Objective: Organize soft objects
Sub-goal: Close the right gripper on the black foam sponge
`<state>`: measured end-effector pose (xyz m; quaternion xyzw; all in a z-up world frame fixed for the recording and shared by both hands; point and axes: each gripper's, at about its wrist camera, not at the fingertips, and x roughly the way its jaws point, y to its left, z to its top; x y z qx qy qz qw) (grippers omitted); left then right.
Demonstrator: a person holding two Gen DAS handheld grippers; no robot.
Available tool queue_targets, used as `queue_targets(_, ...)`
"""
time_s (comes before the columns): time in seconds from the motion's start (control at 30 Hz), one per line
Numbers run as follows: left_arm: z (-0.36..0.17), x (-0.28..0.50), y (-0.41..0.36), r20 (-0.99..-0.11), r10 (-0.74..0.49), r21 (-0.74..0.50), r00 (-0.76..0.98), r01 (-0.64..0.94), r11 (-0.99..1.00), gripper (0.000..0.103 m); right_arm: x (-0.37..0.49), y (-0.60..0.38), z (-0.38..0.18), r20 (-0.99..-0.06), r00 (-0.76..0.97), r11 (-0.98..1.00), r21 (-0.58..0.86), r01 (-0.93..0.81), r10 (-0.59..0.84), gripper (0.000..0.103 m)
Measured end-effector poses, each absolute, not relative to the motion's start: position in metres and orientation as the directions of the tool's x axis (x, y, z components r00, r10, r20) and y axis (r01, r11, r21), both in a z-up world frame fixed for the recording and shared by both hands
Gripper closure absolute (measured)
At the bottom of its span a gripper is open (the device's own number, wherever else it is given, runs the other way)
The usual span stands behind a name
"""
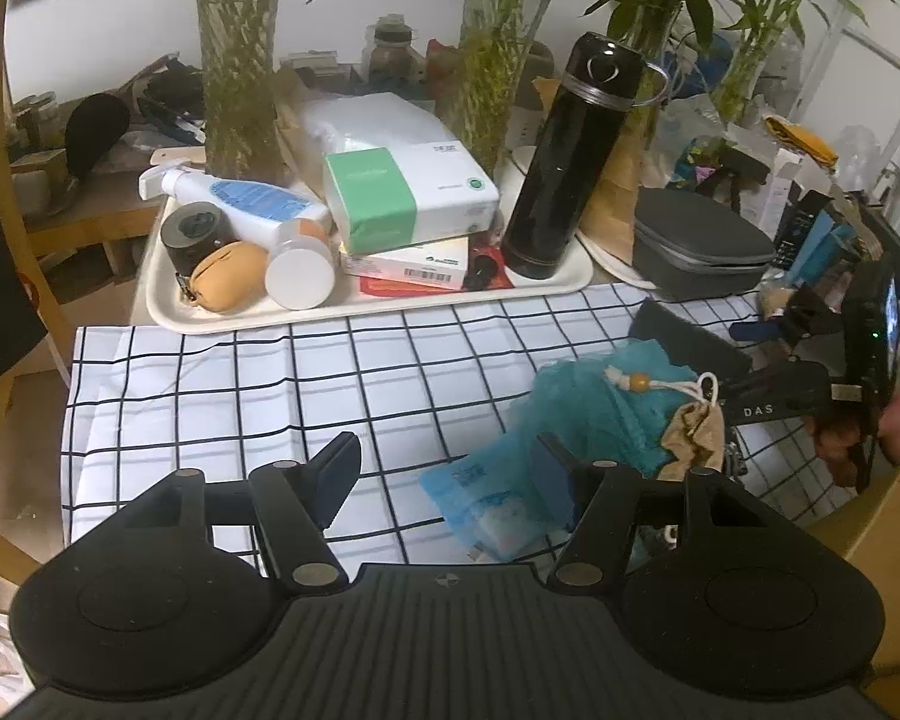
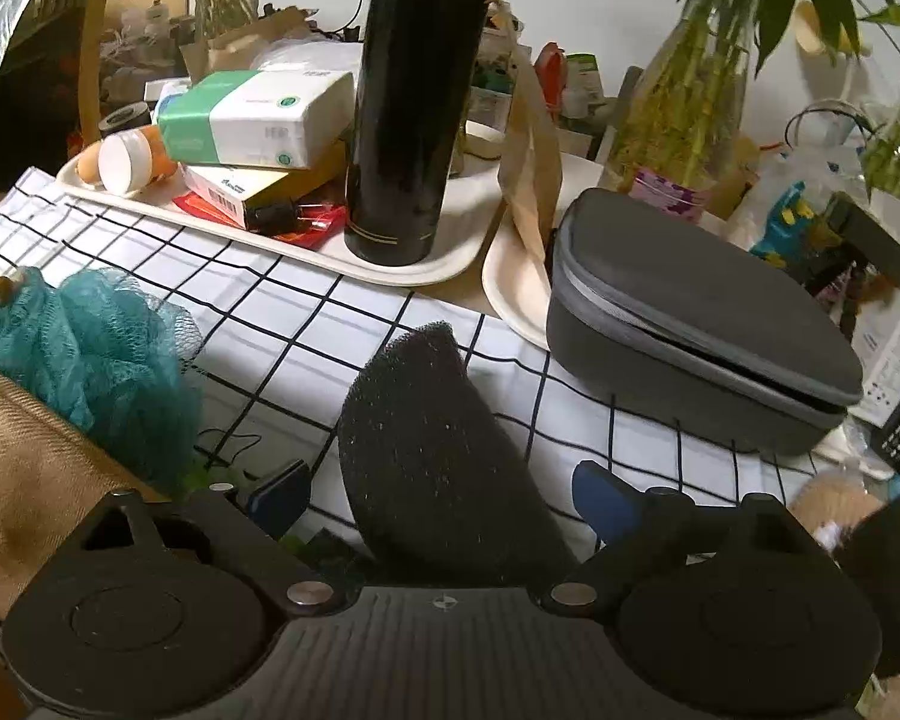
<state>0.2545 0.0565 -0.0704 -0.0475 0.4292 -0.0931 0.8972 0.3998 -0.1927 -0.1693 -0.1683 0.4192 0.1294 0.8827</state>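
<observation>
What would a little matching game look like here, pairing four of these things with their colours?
Things:
1. mesh bath pouf
2. flask
3. zip case
4. drawstring pouch

Colours:
A. grey
B. tan
C. teal
D. black

Pairs: 1-C, 2-D, 3-A, 4-B

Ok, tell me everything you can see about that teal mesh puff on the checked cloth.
The teal mesh puff is a crumpled ball of fine netting, soft and loose-looking, lying on the checked cloth. A white cord with a wooden bead rests on top of it. A tan drawstring pouch lies against one side, and a light blue plastic packet touches its near edge. The open left gripper sits just in front of it, not gripping it.
</observation>
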Motion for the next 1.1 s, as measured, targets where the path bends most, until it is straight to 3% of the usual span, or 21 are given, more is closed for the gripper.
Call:
queue_targets(0.47, -0.068, 0.253, 0.060, -0.761, -0.212, -0.181, 0.613, 0.113, 0.977, 0.041, 0.410, -0.186, -0.179, -0.815, 0.579, 0.911, -0.206, -0.356, 0.042, 0.011)
queue_targets(0.63, -0.067, 0.255, 0.061, -0.759, -0.222, -0.199, 0.612, 0.107, 0.974, 0.041, 0.409, -0.188, -0.177, -0.820, 0.571, 0.916, -0.189, -0.353, 0.051, 0.029)
queue_targets(1.1, -0.065, 0.255, 0.051, -0.726, -0.280, -0.214, 0.628, 0.181, 0.960, 0.041, 0.404, -0.196, -0.146, -0.758, 0.652, 0.930, -0.220, -0.294, 0.027, 0.032)
